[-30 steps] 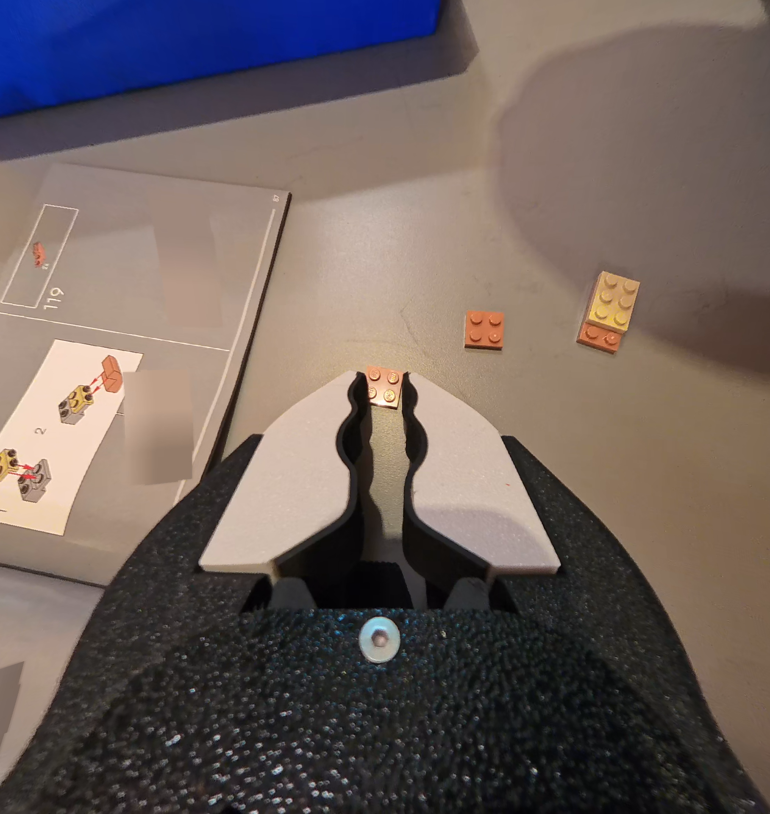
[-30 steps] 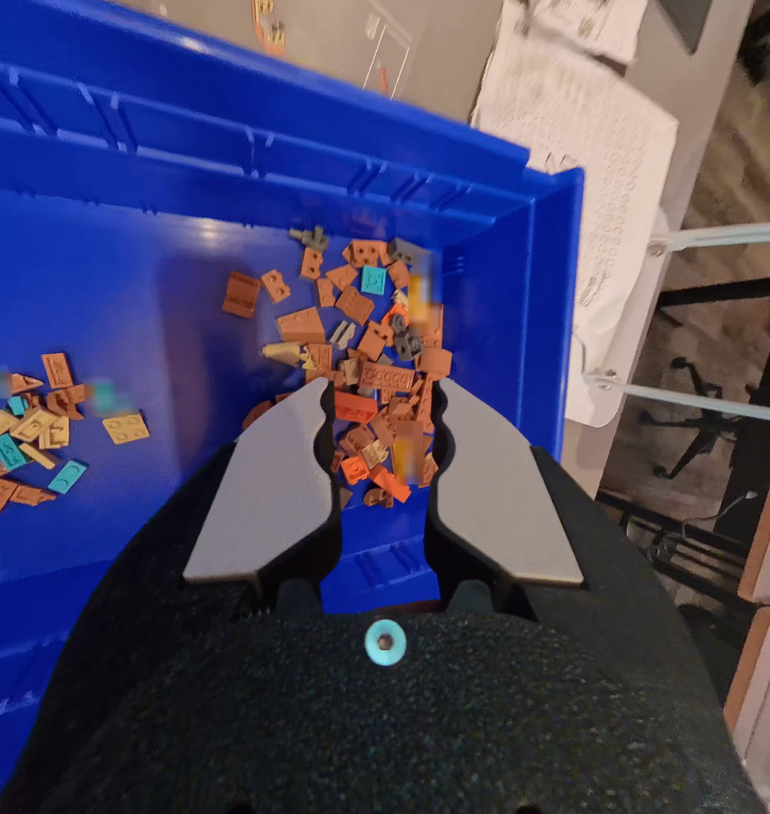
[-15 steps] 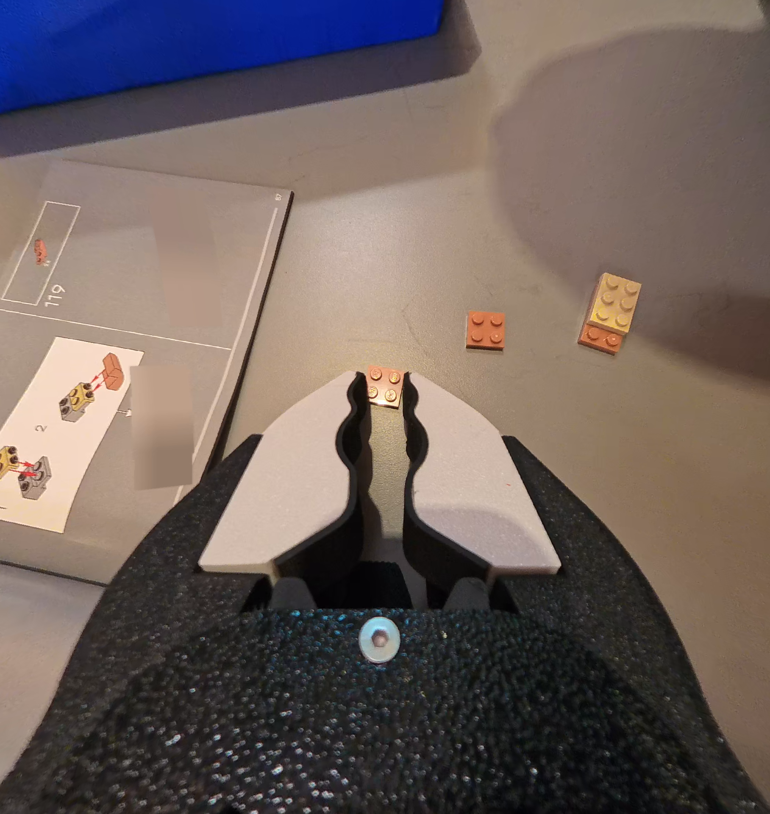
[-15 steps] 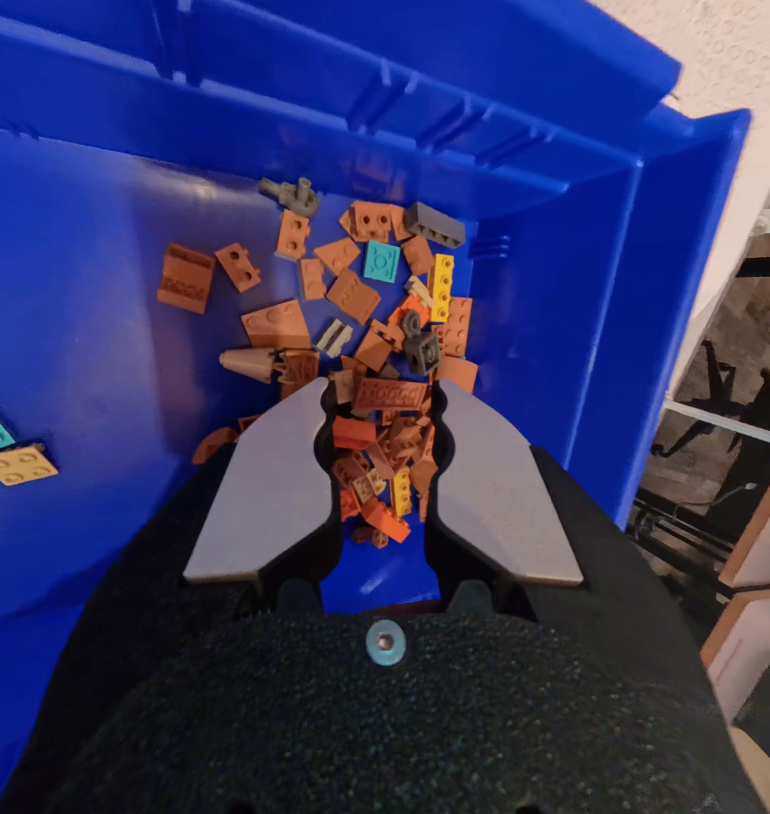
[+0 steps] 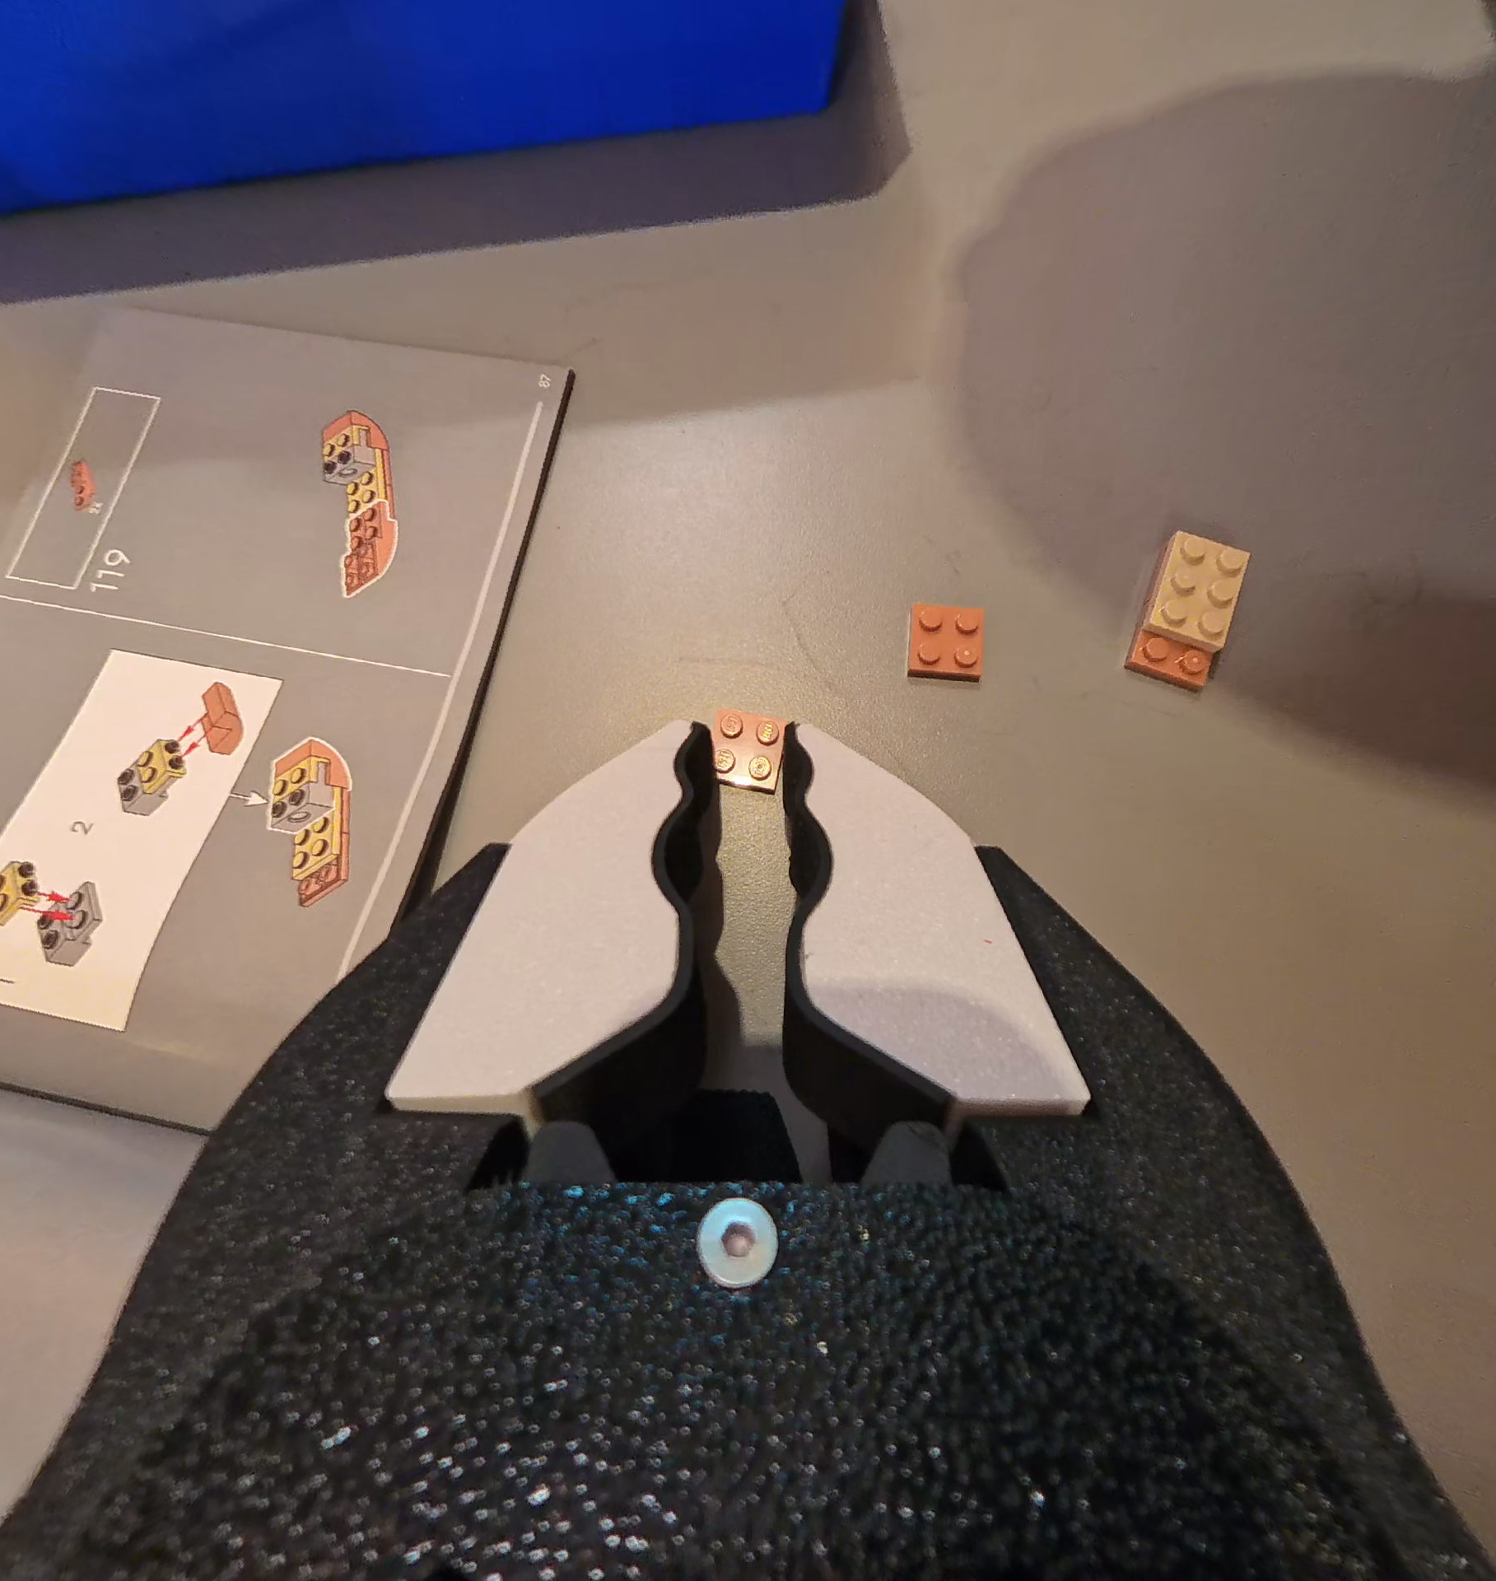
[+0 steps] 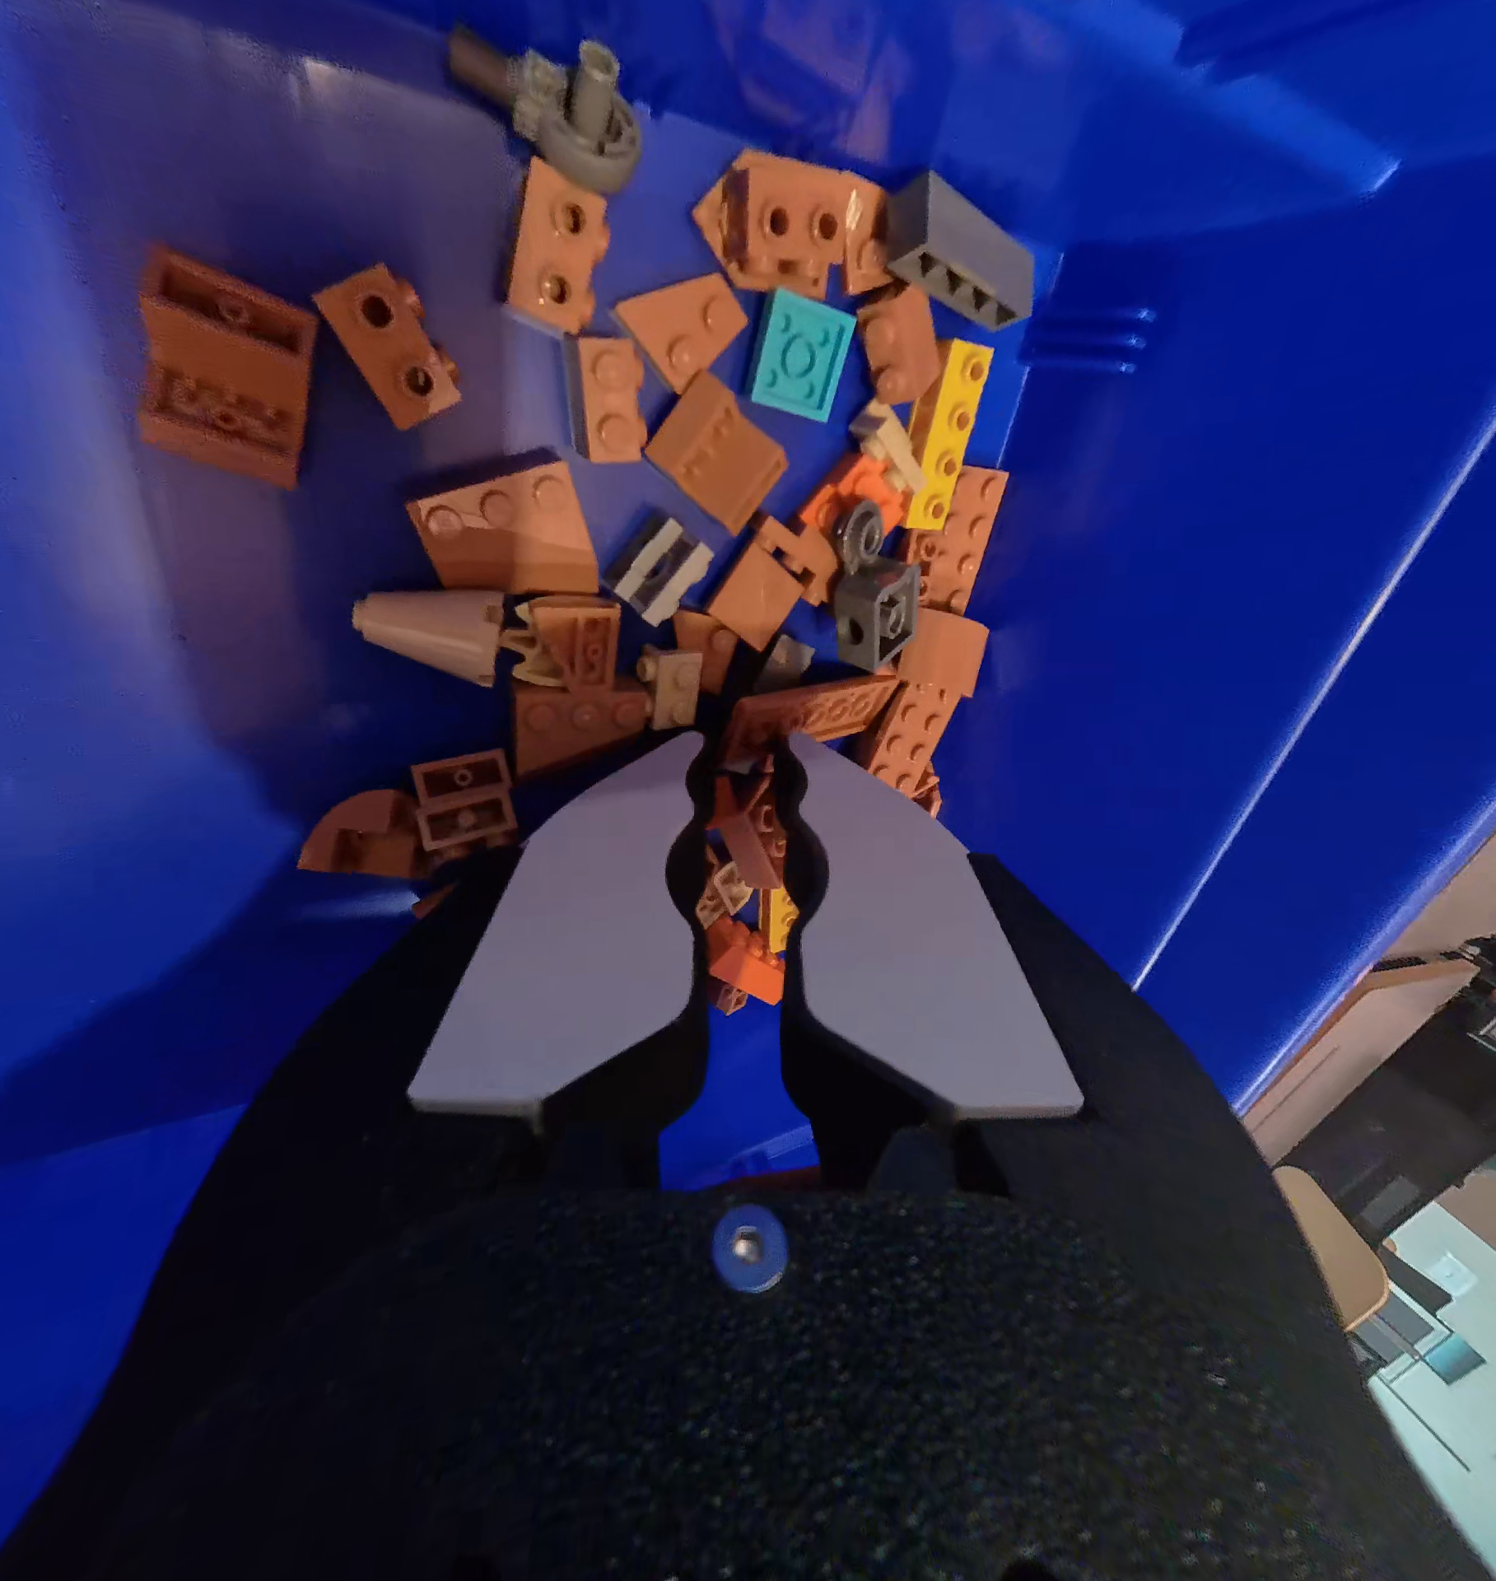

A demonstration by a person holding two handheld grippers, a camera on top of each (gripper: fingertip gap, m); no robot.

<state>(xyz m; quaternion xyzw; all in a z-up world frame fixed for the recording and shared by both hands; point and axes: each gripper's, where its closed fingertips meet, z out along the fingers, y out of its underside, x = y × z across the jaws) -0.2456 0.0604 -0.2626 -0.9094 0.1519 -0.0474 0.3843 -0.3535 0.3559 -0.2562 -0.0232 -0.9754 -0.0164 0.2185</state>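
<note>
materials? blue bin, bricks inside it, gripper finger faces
Blue bin: moulded plastic, glossy, with highlights and ribs. Bricks: hard plastic, smooth, studded. Right gripper fingers: flat matte grey faces, probably plastic or foam; black grainy body.

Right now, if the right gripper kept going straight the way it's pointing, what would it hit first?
Most likely the long brown plate lying across the tips of the right gripper, atop the pile in the blue bin; depth is unclear.

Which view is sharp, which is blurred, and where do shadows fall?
Left wrist view: sharp; a broad soft shadow darkens the grey table at upper right. Right wrist view: motion blur smears the brick pile in the blue bin; light dim.
</note>
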